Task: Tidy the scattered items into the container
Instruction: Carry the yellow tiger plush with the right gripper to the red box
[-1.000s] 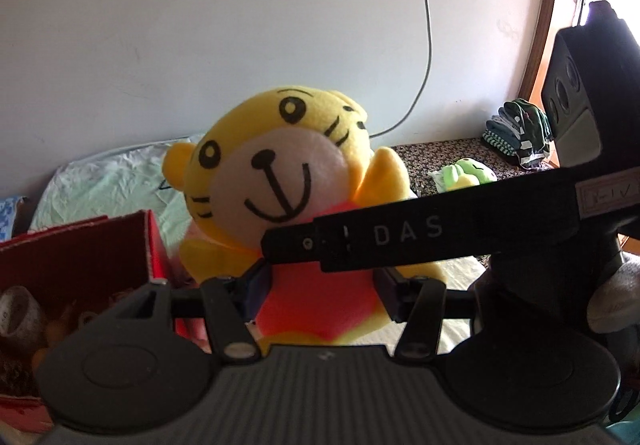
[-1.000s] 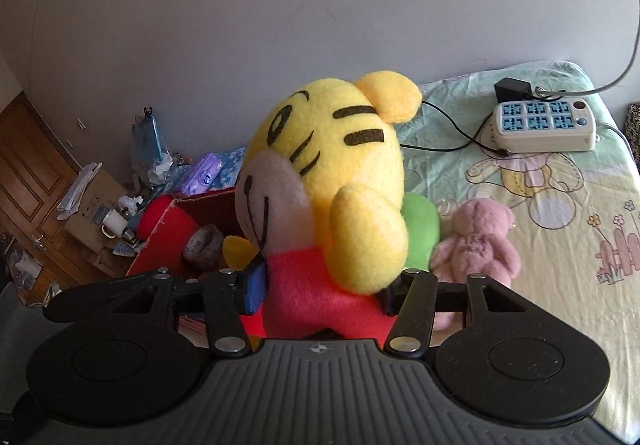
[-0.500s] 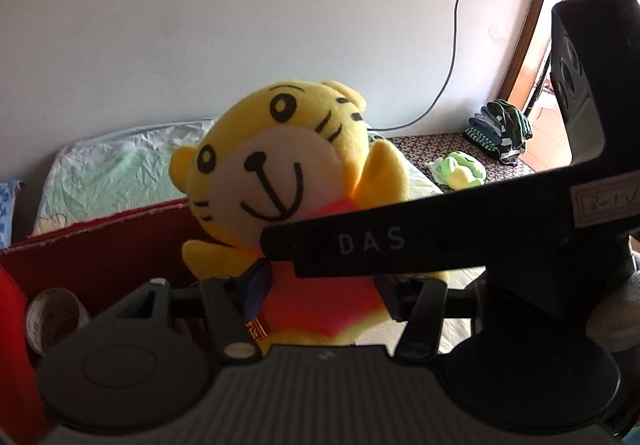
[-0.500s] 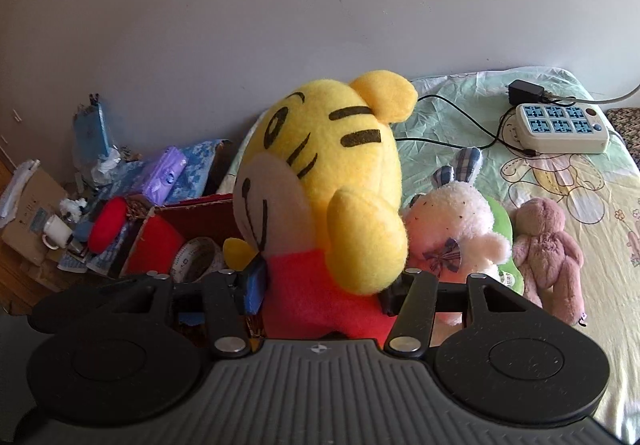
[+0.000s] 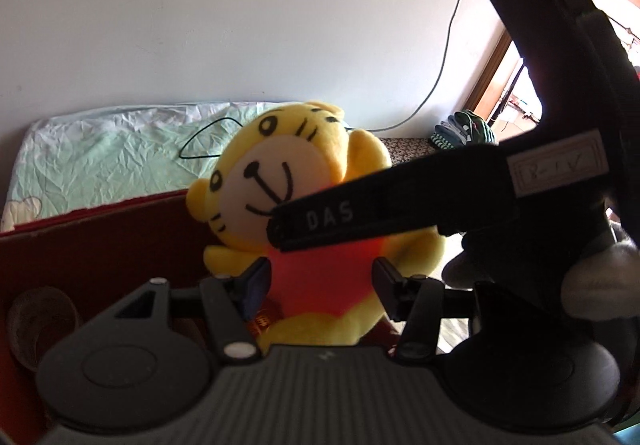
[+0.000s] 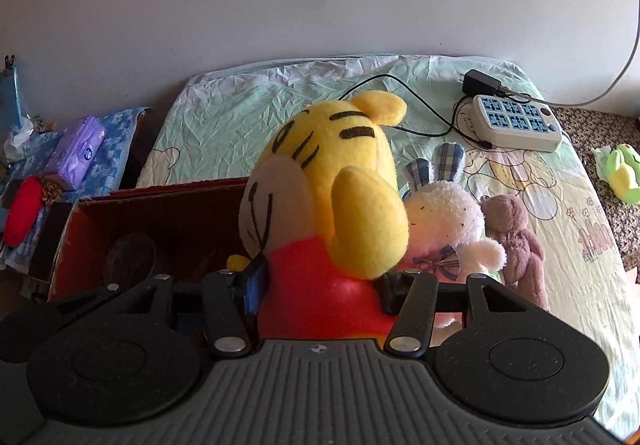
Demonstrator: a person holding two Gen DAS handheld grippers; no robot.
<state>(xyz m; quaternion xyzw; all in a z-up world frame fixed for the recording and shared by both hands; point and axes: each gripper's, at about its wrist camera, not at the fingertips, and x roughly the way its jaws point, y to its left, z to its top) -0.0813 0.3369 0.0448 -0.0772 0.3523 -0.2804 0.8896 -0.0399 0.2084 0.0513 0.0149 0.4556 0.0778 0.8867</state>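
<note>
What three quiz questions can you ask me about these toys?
1. True or false: the tiger lies flat on the bed.
2. What colour is the box? A blue, B red, C green.
3. Which toy lies between the tiger and the bear?

Key: 1 false, the left gripper and the right gripper hold it up by its red body; 2 B; 3 the bunny.
</note>
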